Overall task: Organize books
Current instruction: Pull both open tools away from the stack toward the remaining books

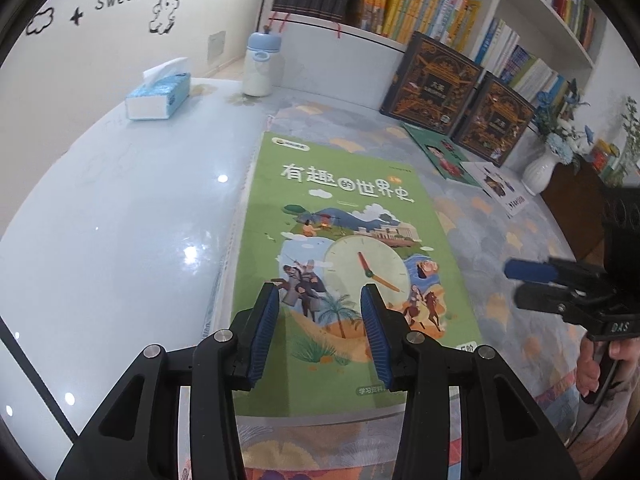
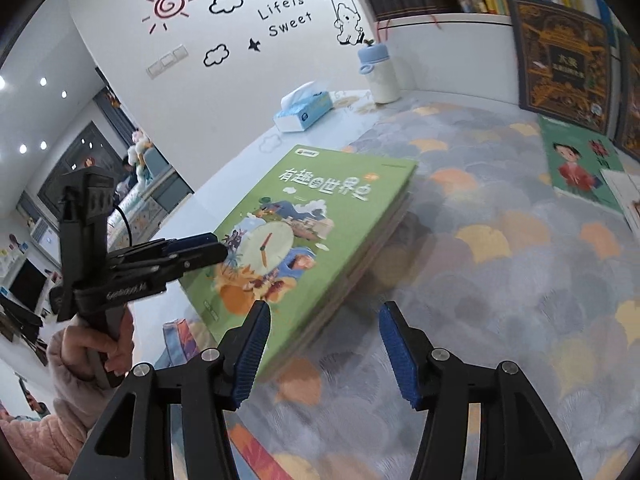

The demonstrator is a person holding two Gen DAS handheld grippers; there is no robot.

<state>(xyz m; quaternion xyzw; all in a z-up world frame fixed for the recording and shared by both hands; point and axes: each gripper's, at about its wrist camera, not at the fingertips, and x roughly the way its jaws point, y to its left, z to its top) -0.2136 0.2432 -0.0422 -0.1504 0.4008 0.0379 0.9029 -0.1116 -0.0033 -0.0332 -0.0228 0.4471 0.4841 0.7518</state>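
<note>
A green book with a clock picture [image 1: 340, 240] lies on top of a stack of books on the patterned mat; it also shows in the right wrist view [image 2: 304, 216]. My left gripper [image 1: 320, 300] is open and empty just above the book's near end. My right gripper [image 2: 324, 316] is open and empty, low over the mat beside the stack's right edge. A green book with a child figure [image 1: 440, 156] [image 2: 580, 164] and a white book [image 1: 500, 188] lie flat farther back. Two dark ornate books [image 1: 432, 84] [image 2: 560, 64] lean against the bookshelf.
A tissue box [image 1: 160, 96] [image 2: 306, 112] and a white bottle with a blue lid [image 1: 260, 64] [image 2: 378, 72] stand at the table's far left. The bookshelf [image 1: 400, 0] full of books runs along the back. A white vase with flowers [image 1: 540, 172] stands at the right.
</note>
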